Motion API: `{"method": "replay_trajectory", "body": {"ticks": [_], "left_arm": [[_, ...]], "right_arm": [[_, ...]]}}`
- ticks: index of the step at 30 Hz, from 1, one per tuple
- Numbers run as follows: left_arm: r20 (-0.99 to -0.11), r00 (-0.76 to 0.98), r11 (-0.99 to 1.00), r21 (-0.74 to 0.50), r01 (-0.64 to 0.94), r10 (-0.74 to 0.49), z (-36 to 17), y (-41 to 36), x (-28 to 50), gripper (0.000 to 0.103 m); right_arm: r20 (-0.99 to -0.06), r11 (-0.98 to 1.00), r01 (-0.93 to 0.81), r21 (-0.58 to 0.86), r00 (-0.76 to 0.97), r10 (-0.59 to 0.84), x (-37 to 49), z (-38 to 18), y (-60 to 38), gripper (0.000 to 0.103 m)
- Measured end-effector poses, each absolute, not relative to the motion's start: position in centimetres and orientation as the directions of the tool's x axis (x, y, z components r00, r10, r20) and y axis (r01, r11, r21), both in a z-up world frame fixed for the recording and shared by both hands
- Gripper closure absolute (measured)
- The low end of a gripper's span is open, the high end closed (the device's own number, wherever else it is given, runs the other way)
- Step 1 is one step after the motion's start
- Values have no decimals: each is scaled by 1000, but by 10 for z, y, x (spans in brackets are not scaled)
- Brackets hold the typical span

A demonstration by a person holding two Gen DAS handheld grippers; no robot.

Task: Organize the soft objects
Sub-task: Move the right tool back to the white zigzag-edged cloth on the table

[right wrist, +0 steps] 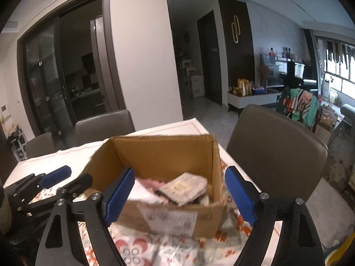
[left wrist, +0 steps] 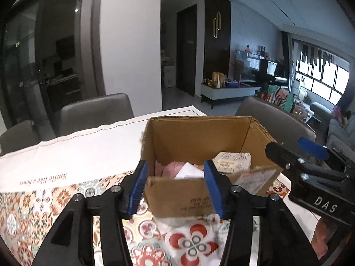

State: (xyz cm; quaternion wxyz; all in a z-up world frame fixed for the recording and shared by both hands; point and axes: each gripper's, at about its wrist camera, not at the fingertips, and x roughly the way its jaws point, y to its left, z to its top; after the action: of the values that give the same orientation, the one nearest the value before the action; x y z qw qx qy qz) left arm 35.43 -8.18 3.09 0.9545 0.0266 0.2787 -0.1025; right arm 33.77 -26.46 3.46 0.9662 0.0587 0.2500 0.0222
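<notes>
At the bottom of each wrist view, the left gripper point(left wrist: 175, 190) and right gripper point(right wrist: 179, 196) gape wide, holding nothing. Just beyond, mid-frame, the cardboard box point(left wrist: 177, 196) holds a pink cloth point(left wrist: 169, 168) and a patterned pouch point(left wrist: 233, 162). Grey chairs point(right wrist: 275, 146) stand behind.

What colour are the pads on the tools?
Blue, ribbed pads on black tools; clearest in the right wrist view.

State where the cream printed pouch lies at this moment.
The cream printed pouch lies inside the cardboard box, at its right side in the left wrist view, beside the pink cloth.
</notes>
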Motion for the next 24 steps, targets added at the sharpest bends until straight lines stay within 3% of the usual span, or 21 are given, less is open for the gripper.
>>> {"method": "replay_trajectory", "body": {"ticks": [10, 19, 24], "left_arm": [[-537, 830, 984, -6, 177, -153, 26, -56, 312, 46], [-540, 831, 987, -3, 159, -136, 19, -44, 285, 46], [-544, 831, 990, 10, 143, -115, 12, -43, 273, 45]], "right_arm": [[-457, 994, -20, 106, 887, 66, 287, 29, -244, 4], [-430, 991, 20, 129, 902, 38, 261, 21, -238, 4], [-470, 994, -4, 110, 881, 55, 254, 7, -231, 4]]}}
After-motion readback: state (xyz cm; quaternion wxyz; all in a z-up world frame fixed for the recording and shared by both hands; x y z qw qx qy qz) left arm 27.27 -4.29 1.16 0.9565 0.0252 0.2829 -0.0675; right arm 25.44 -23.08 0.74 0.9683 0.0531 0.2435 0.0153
